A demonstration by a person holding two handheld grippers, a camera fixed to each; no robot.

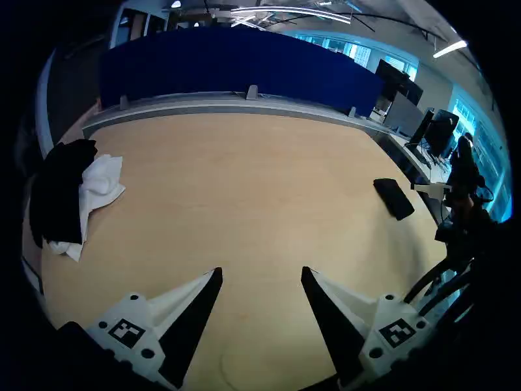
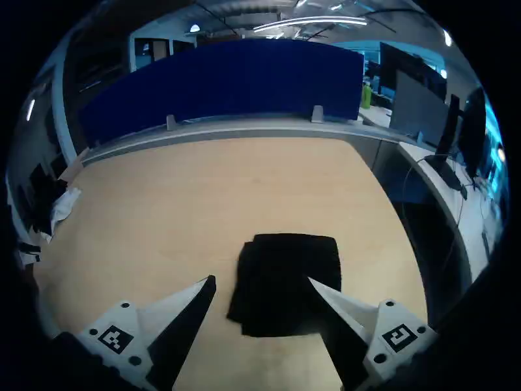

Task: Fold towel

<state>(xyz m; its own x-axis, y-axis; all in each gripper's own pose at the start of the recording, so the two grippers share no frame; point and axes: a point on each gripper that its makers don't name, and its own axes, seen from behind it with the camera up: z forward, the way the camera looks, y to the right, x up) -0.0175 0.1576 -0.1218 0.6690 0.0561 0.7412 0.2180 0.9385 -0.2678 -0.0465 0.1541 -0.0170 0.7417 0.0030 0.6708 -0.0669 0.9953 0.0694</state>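
Observation:
A folded black towel [image 2: 286, 283] lies flat on the wooden table [image 2: 195, 195], just ahead of my right gripper [image 2: 260, 281], which is open and hovers over the towel's near edge without holding it. In the left gripper view the same black towel [image 1: 393, 197] lies far off to the right. My left gripper [image 1: 260, 272] is open over bare table [image 1: 247, 189]. At the table's left edge lies a heap with a white towel [image 1: 99, 186] and black cloth [image 1: 58, 189]; that heap [image 2: 55, 205] is seen small in the right gripper view.
A blue partition [image 1: 234, 68] with a grey ledge runs along the table's far side. Monitors and desks [image 1: 423, 120] stand to the right, past the table edge. A dark chair and cables [image 1: 465, 221] sit near the right edge.

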